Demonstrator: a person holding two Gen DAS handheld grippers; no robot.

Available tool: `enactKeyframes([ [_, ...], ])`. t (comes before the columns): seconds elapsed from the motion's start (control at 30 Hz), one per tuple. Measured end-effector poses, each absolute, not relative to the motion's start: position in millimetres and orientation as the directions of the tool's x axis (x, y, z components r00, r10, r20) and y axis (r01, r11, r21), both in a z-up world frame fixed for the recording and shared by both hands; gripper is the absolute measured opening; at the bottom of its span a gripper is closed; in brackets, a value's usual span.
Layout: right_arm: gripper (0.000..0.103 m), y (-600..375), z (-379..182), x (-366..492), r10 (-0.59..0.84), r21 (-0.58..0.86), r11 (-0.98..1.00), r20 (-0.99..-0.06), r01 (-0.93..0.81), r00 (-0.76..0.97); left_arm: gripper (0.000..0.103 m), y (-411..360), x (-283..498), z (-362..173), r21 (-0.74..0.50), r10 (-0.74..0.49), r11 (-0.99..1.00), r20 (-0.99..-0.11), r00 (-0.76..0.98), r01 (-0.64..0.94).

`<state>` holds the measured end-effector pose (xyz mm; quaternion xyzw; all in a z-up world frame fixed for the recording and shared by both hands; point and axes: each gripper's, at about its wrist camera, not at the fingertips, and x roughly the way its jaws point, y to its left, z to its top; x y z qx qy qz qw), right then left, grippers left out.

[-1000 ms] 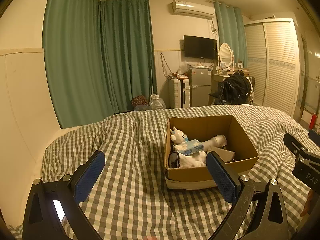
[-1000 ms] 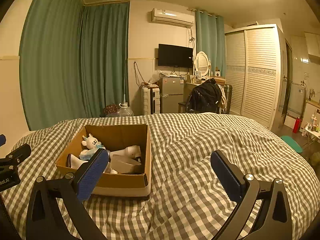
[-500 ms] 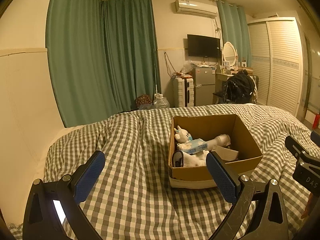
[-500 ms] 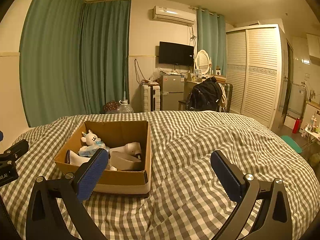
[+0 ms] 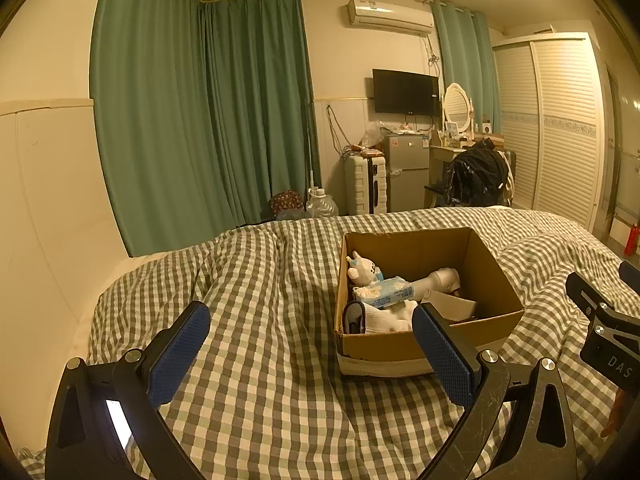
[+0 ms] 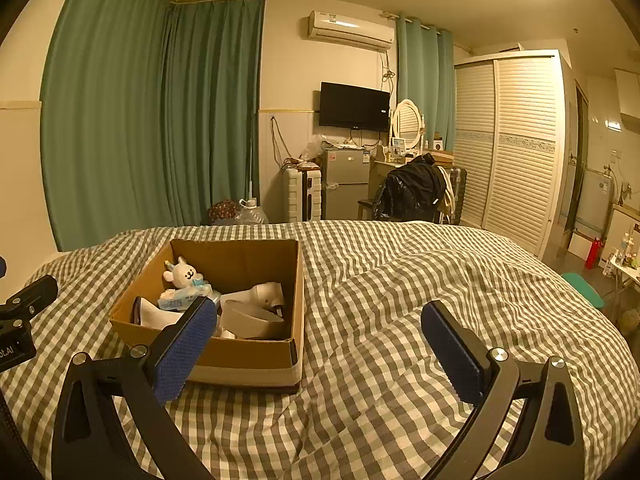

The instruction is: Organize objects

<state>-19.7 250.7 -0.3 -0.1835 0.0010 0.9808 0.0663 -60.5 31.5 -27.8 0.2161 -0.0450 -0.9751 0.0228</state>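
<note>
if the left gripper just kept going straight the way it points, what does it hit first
Most likely the checked bedspread: the left gripper is open and aimed over bare cover, with the cardboard box off to its right side. Depth is hard to judge in this fisheye view.

the bedcover [image 6: 400,320] is a grey-and-white check. the box [image 6: 240,354] is brown cardboard with a pale band along its base. inside, a white plush toy [image 6: 185,275], a light blue packet [image 5: 390,295], and white things, perhaps socks. green curtains [image 5: 200,120]; blue pads [image 6: 182,350] on black fingers.
</note>
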Motion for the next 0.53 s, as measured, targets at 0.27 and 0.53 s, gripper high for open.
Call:
enactKeyframes([
  [0.27, 0.103, 249.9, -2.1, -20.9, 0.128, -0.028, -0.992, -0.367, -0.127, -0.921, 0.103, 32.1, -60.2, -28.0, 0.098, -0.064, -0.995, -0.421, -0.905, 0.025],
  [0.53, 0.103, 249.1, -4.0, -22.2, 0.127, -0.031, -0.992, -0.371, -0.125, -0.920, 0.103, 33.2, -59.7, -29.4, 0.104, -0.055, -0.995, -0.420, -0.906, 0.013],
])
